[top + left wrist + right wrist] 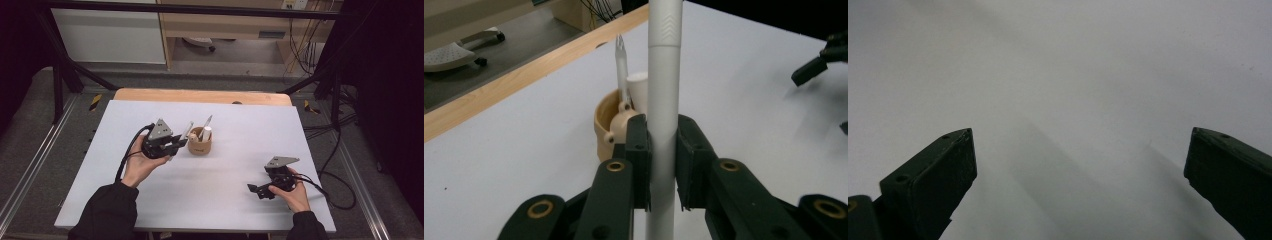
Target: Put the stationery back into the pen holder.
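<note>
Item: white pen (663,90). We record a slim, matt white cylinder with a seam and small chevron marks near its upper end; in the left gripper view it stands upright and runs off the top edge. In the high view we see it as a pale stick (186,131) rising at about 1 o'clock from the tongs.

Position relative to tongs: we find the pen pinched between the two black pads of the left gripper (663,165), which press on its lower shaft from both sides. The left gripper (176,143) sits just beside the cup, at the cup's 9 o'clock. The right gripper (256,190) lies well apart, at about 4 o'clock from the cup, low over the white table (150,200); its jaws (1078,165) stand spread wide with bare table between them.

Container: one small tan wooden cup (199,144), upright near the table's middle. Contents we can list: a clear-capped pen (622,62) leaning upward, a short white cylinder (638,90), and a tan rounded piece (619,125) at the near rim.
</note>
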